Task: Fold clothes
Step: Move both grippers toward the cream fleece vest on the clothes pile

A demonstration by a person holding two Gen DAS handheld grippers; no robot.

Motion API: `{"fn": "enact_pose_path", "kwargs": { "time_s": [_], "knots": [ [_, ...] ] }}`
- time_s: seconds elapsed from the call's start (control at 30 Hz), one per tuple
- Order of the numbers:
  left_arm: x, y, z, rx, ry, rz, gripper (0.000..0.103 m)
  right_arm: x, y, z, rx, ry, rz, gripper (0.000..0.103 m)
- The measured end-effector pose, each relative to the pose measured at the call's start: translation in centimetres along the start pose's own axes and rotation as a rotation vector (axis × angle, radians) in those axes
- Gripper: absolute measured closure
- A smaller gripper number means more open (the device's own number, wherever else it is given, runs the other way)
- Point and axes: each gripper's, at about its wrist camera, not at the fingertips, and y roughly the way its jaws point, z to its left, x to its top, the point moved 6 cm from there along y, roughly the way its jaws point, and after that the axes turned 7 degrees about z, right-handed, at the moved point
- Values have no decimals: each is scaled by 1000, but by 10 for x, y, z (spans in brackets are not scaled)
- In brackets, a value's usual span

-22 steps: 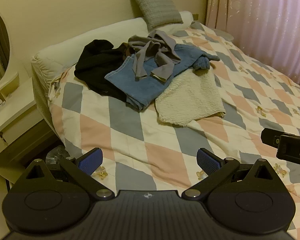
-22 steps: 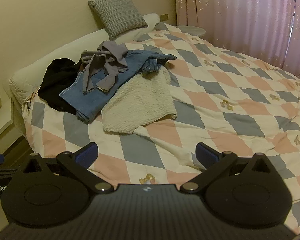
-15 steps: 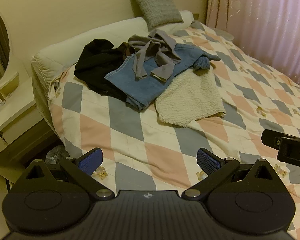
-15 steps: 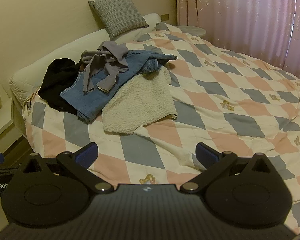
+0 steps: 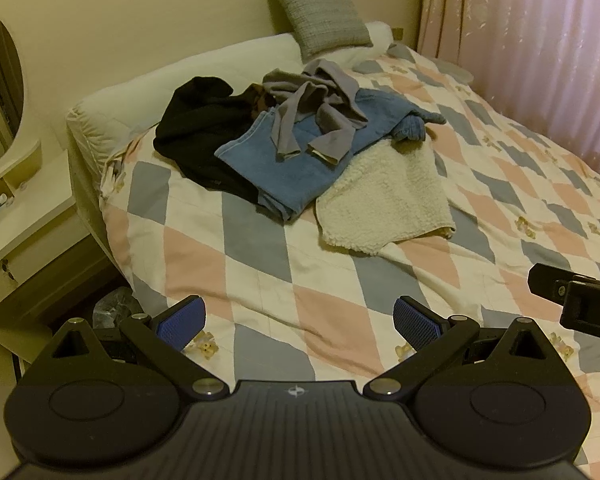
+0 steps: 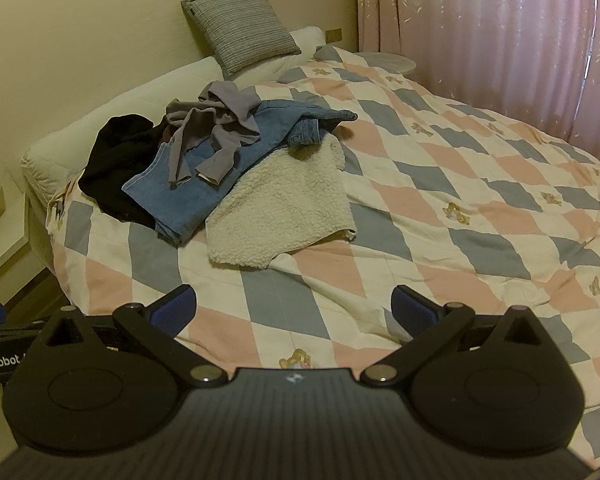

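Note:
A heap of clothes lies on the checked bedspread (image 5: 260, 264) toward the headboard. A cream fleece garment (image 5: 384, 196) (image 6: 280, 208) lies nearest. Blue jeans (image 5: 284, 160) (image 6: 180, 192) lie behind it, with a grey top (image 5: 320, 108) (image 6: 216, 128) crumpled on them and a black garment (image 5: 196, 136) (image 6: 120, 160) to the left. My left gripper (image 5: 300, 320) is open and empty above the bed's near corner. My right gripper (image 6: 294, 308) is open and empty, to its right, short of the fleece.
A grey cushion (image 5: 320, 12) leans on the wall by a white pillow (image 5: 148, 92). Pink curtains (image 6: 500, 40) hang along the right side. A cream dresser with an oval mirror (image 5: 4, 88) stands left of the bed. A plastic bag (image 5: 116, 304) lies on the floor.
Both views have drifted very slightly; nothing on the bed has moved. Both grippers stay open and empty.

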Motion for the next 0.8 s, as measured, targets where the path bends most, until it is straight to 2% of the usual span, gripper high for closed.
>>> {"fn": "enact_pose_path", "kwargs": {
  "time_s": [0.13,0.23,0.47,0.8],
  "knots": [
    [2,-2,-2,4,-2,-2,0,1,-2,3,-1,-4,-5,0],
    [-9,3,2,1,4,-15,0,2,-2,3,4,-4,-8,0],
    [-10,10,1,2,-2,2,0,5,5,4,7,-12,3,0],
    [13,44,2,14,21,59,0,18,41,6,7,14,46,0]
  ]
}}
